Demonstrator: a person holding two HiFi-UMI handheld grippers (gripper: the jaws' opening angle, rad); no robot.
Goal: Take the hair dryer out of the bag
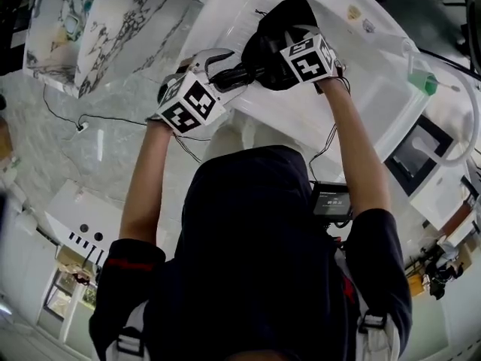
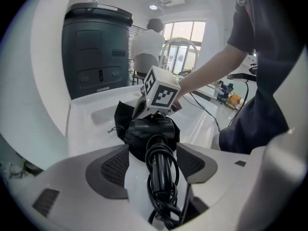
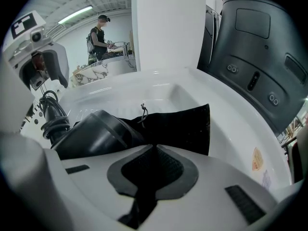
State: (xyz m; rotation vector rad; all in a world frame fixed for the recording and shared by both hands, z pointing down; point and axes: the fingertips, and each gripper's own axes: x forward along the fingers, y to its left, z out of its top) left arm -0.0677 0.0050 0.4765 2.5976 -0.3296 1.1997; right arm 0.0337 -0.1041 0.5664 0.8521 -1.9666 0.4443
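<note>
Your left claw (image 2: 153, 165) gapes wide, pads clear of the hair dryer (image 2: 149, 128) between them; it lies lengthwise, head at the bag (image 3: 183, 124) mouth. Right claw (image 3: 152, 171) pinches the bag cloth.

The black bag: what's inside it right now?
The hair dryer sits partly in the bag, its head showing at the mouth and its cord-wrapped handle sticking out. Anything deeper inside is covered by the cloth.

bag (image 3: 178, 129) on white basin (image 3: 159, 93), hair dryer (image 2: 150, 128) half inside it, handle sticking out between left gripper (image 2: 154, 159) jaws, right gripper (image 3: 153, 150) on bag's edge, dark machine (image 2: 96, 52) behind
</note>
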